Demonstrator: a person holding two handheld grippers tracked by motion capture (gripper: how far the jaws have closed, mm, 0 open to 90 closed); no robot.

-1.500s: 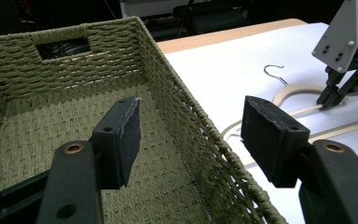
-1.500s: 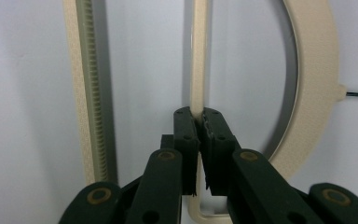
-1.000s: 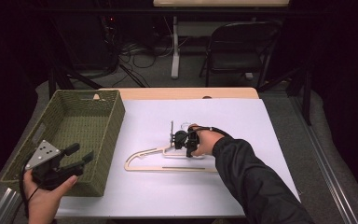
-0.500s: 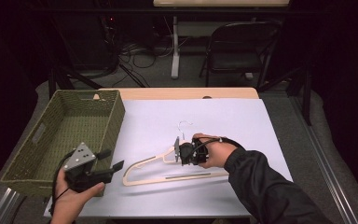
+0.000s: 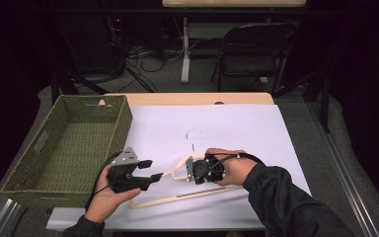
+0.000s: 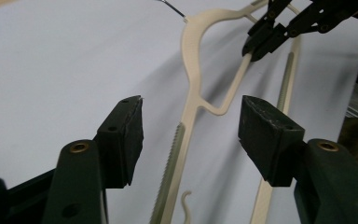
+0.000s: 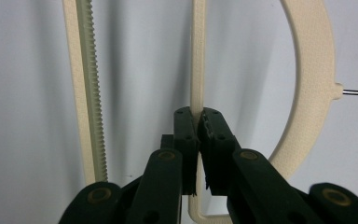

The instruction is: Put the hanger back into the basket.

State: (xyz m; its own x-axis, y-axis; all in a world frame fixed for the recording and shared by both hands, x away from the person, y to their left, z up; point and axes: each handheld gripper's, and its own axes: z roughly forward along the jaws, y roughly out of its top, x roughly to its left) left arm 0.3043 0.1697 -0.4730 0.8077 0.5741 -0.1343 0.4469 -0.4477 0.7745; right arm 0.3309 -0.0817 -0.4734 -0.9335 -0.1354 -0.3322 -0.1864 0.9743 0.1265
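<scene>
A cream plastic hanger lies on the white-covered worktop, just beside the green woven basket, its wire hook pointing away from the person. The right tongs are pressed together on a thin inner bar of the hanger near its neck; in the right gripper view the two black pads pinch that cream strip between them, with the toothed bar to one side and the curved shoulder to the other. The left tongs, held between the basket and the hanger, stand spread at the hanger's end nearest the basket, their jaws having just eased slightly inward. In the left gripper view the hanger's arm runs up through the gap between the wide-set pads, touching neither, while the right tongs grip the hanger farther along.
</scene>
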